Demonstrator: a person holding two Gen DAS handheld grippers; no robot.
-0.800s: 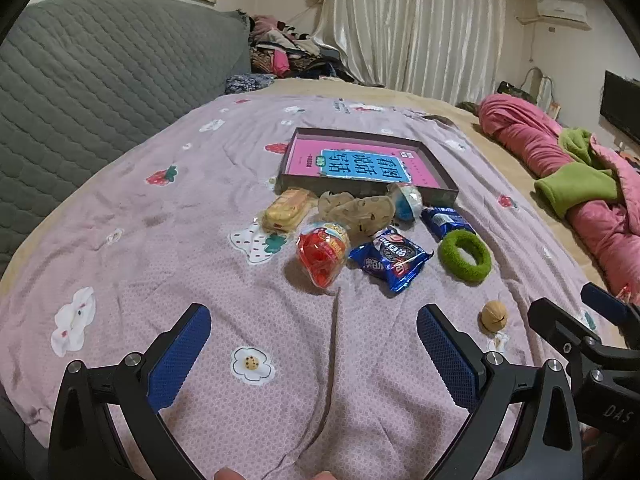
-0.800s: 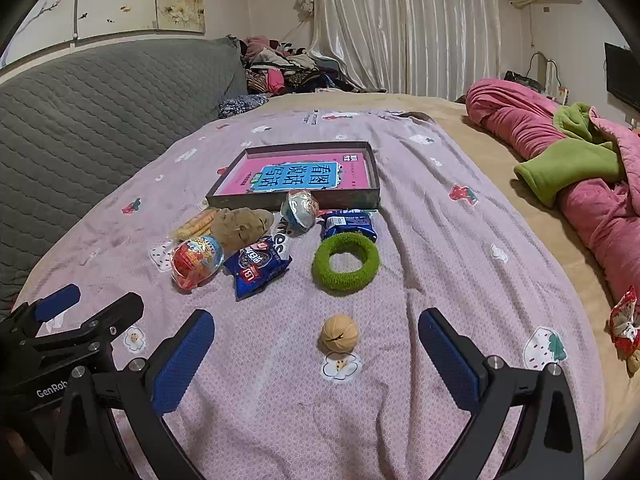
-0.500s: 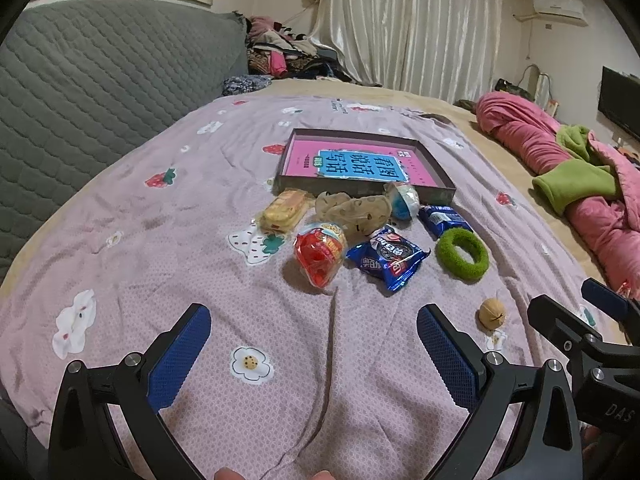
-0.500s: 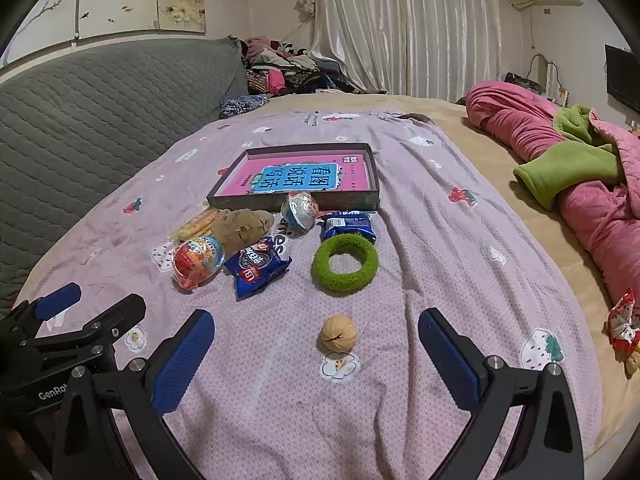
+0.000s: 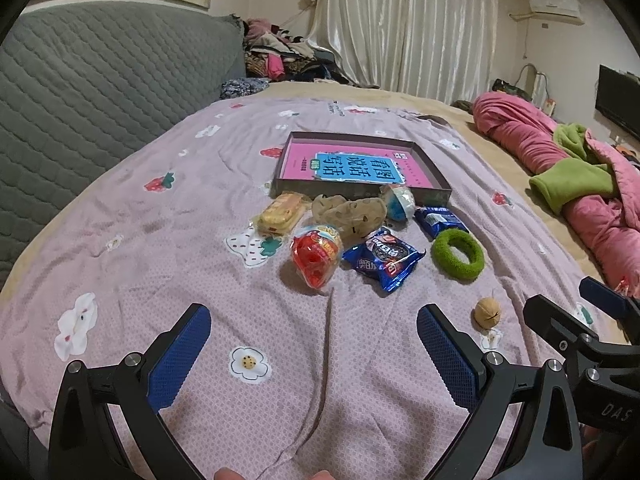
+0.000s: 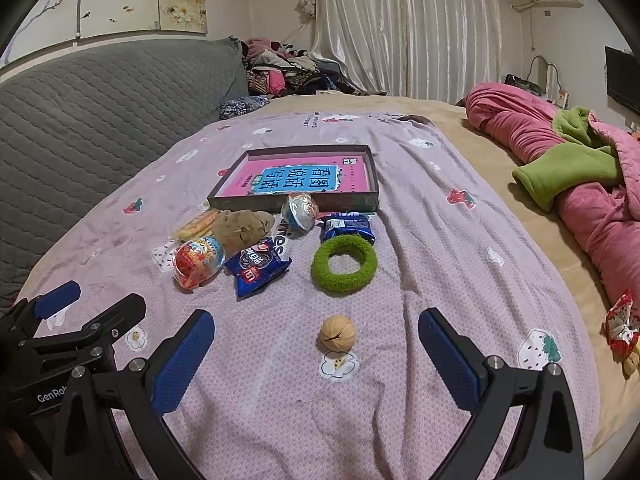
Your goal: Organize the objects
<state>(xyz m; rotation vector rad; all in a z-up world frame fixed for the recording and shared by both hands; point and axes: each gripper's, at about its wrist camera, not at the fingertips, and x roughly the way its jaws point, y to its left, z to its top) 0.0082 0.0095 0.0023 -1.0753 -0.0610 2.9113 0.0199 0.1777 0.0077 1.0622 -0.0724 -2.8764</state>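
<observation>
A shallow dark box (image 5: 434, 178) (image 6: 296, 202) holding a pink and blue book lies on the purple bedspread. In front of it lie a red toy egg (image 5: 316, 254) (image 6: 198, 262), a blue snack packet (image 5: 384, 258) (image 6: 258, 266), a green fuzzy ring (image 5: 458, 254) (image 6: 344, 264), a yellow cake packet (image 5: 280, 214), a beige spotted scrunchie (image 5: 348, 212), a blue-white ball (image 5: 396, 200) (image 6: 300, 210) and a walnut (image 5: 487, 312) (image 6: 337, 333). My left gripper (image 5: 314, 340) is open and empty, short of the red egg. My right gripper (image 6: 316, 344) is open, the walnut between its fingertips.
A grey quilted headboard (image 5: 80, 80) runs along the left. A rolled pink and green blanket (image 5: 572, 176) lies on the right side of the bed. A red-white wrapped sweet (image 6: 620, 328) sits near the right edge. Clothes are piled by the curtains.
Both grippers have drifted slightly; the objects sit a touch lower and nearer in both views. Nothing was grasped or moved.
</observation>
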